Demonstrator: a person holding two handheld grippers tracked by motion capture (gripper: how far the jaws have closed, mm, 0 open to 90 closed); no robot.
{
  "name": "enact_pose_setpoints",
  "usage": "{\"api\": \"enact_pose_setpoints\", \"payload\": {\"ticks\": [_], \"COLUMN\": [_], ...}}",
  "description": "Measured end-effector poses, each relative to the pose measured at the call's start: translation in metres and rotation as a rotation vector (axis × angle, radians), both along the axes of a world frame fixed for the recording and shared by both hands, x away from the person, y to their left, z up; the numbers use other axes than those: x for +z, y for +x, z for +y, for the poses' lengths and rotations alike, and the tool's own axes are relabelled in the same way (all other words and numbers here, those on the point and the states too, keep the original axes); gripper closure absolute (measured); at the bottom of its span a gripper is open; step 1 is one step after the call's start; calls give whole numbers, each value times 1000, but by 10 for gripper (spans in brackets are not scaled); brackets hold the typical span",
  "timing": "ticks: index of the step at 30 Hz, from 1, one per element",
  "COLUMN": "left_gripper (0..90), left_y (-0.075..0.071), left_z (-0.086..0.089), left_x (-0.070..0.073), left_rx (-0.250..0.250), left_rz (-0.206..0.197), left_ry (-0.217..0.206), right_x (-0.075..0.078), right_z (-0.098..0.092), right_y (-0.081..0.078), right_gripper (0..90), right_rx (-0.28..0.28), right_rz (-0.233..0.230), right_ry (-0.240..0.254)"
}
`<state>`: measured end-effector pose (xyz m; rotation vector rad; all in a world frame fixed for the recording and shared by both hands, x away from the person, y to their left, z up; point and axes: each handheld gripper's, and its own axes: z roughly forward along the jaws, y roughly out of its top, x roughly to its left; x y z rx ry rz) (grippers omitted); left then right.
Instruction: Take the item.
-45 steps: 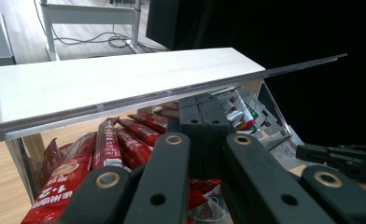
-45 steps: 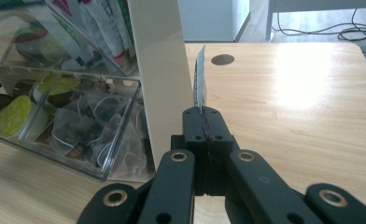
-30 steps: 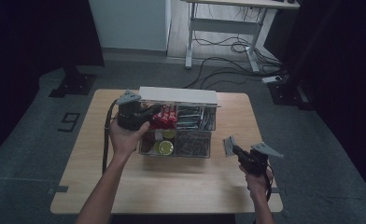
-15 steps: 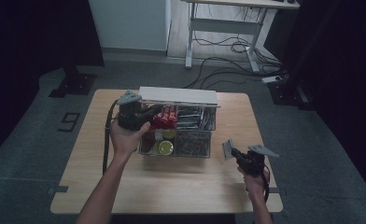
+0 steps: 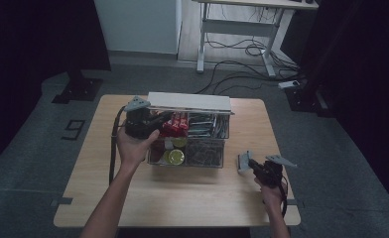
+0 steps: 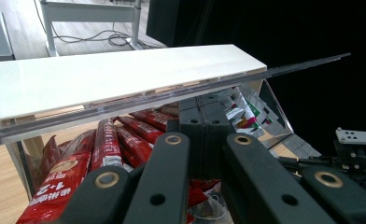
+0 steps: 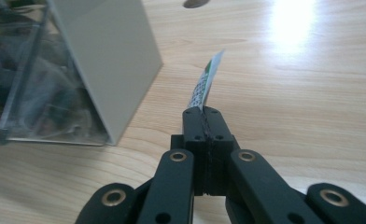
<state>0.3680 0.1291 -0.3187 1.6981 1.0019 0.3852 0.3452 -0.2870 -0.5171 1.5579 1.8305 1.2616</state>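
A clear compartment box (image 5: 226, 148) stands mid-table with its white lid (image 5: 188, 101) raised at the back. My left gripper (image 5: 165, 120) reaches in from the box's left, over the red sachets (image 5: 177, 123). In the left gripper view it (image 6: 202, 109) is shut, with its tips just under the lid's clear edge (image 6: 284, 67); I cannot tell if they touch it. Red sachets (image 6: 102, 149) lie below it. My right gripper (image 5: 249, 164) is low over the table, right of the box. It (image 7: 203, 112) is shut on a thin green-and-white packet (image 7: 205, 86), seen edge-on.
Yellow-green round items (image 5: 175, 156) fill the box's front left compartment, and dark packets (image 5: 205, 151) the right ones. Bare wooden table (image 5: 182, 198) surrounds the box. The box's grey wall (image 7: 111, 60) stands close to the right gripper's left. A desk frame and cables (image 5: 242, 49) are on the floor behind.
My right hand has come down toward the table with the packet, drifting slightly toward the box. The left hand and the lid have stayed where they were.
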Motion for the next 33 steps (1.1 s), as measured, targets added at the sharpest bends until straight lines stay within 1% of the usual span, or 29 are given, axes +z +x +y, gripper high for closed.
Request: {"api": "enact_pose_setpoints", "payload": {"ticks": [4,12,19,23,25,28,30,33], "left_gripper": [897,896,896,897,897,897,897,897], "left_y": [0,0,0,-1,-1,-1,-1,-1], "left_z": [0,-1,-1,-1,-1,-1,-2,-2], "left_x": [0,0,-1,-1,-1,-1,-1,-1], "left_rx": [0,-4,-3,-2,-2,-3,-2,-2], "left_rz": [0,2,2,1,1,2,1,1], "left_ry": [1,3,4,4,4,5,5,5], "right_x": [-3,-12,-21,-25,-26,-27,-26,-24], "right_z": [-7,-14,-16,-17,-17,-17,-16,-16], "right_y": [1,3,7,9,10,10,9,8], "right_gripper": [888,874,792,726,698,620,592,552], "right_rx": [-28,-57,-87,-106,-117,-139,-145,-148], "right_rz": [14,40,87,123,132,135,135,121], "right_ry": [-8,-21,-64,-101,-117,-134,-138,-136]}}
